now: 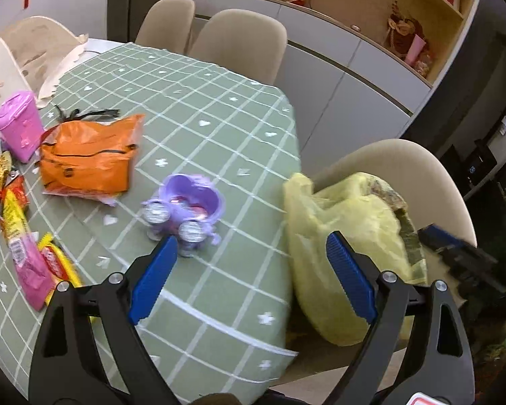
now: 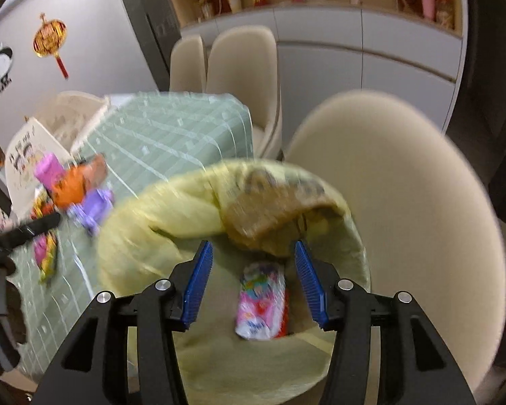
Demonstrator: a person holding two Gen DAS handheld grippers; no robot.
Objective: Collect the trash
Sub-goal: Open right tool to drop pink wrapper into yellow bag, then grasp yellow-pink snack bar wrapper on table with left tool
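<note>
A yellow plastic trash bag [image 1: 340, 233] sits on a beige chair seat beside the table; it also shows in the right wrist view [image 2: 172, 222], open at the top. A pink and white snack wrapper [image 2: 263, 300] lies inside it. My right gripper [image 2: 253, 266] is open and empty just above that wrapper. My left gripper [image 1: 253, 260] is open and empty over the table's corner, between a purple toy carriage [image 1: 185, 209] and the bag. Several snack wrappers [image 1: 20, 233] lie at the table's left edge.
A green checked tablecloth [image 1: 199, 114] covers the table. An orange bag [image 1: 87, 158] and a pink mini bin [image 1: 18, 125] stand at the left. Beige chairs [image 1: 239, 44] stand behind the table, another [image 2: 404, 182] holds the trash bag. Cabinets line the back wall.
</note>
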